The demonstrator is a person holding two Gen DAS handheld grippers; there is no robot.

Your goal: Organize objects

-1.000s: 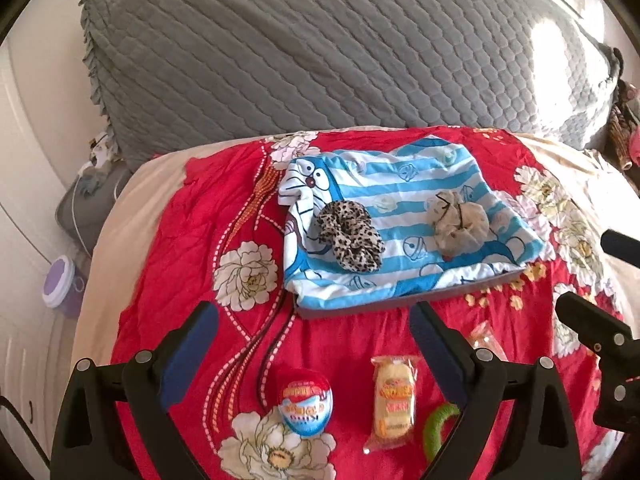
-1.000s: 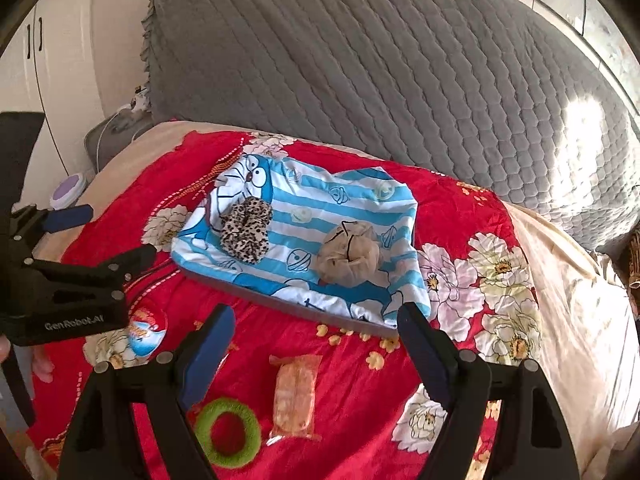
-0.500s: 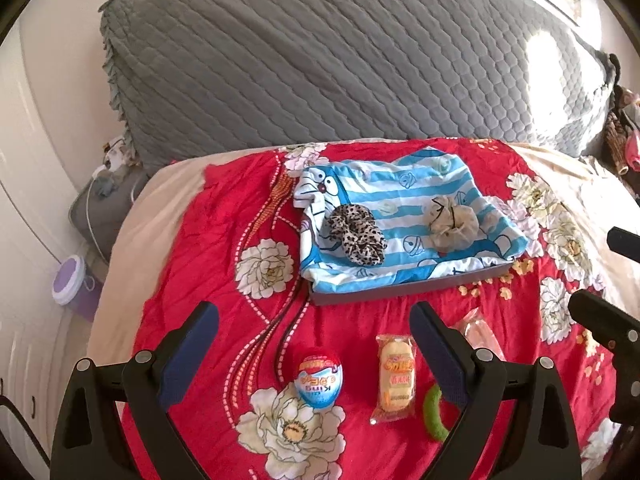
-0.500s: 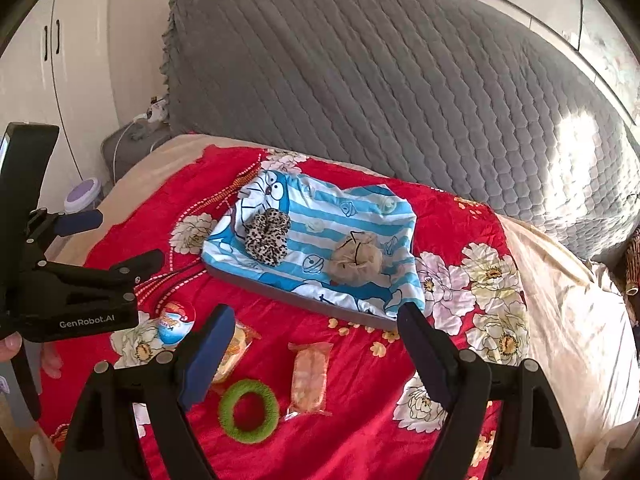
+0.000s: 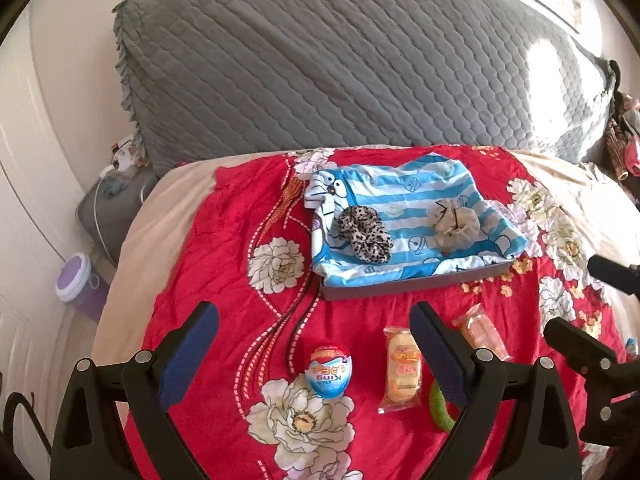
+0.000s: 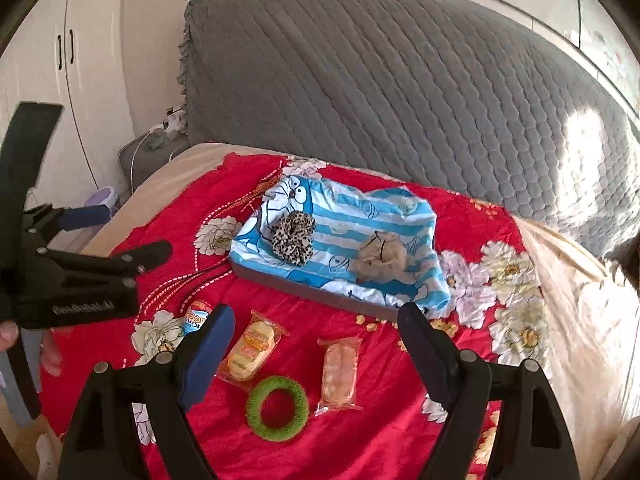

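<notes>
On the red floral bedspread (image 5: 224,264) lies a flat tray covered by a blue striped cartoon cloth (image 5: 404,200) (image 6: 360,220). On it sit a leopard scrunchie (image 5: 366,234) (image 6: 293,236) and a beige scrunchie (image 5: 456,224) (image 6: 382,260). In front lie a chocolate egg (image 5: 330,368) (image 6: 197,314), a yellow snack pack (image 5: 402,364) (image 6: 252,350), a clear snack pack (image 5: 480,330) (image 6: 340,372) and a green ring (image 6: 277,407) (image 5: 438,406). My left gripper (image 5: 314,350) and right gripper (image 6: 314,346) are open, empty, above the near items.
A grey quilted headboard cover (image 5: 340,68) stands behind the bed. A grey bedside stand with cables (image 5: 108,204) and a purple-lidded jar (image 5: 74,280) are at the left. White cupboards (image 6: 48,64) stand far left. The bed's beige sheet (image 6: 580,320) runs right.
Both grippers have pulled back and up from the bed, so the tray looks smaller and all the front items have come into view. Both grippers stay open.
</notes>
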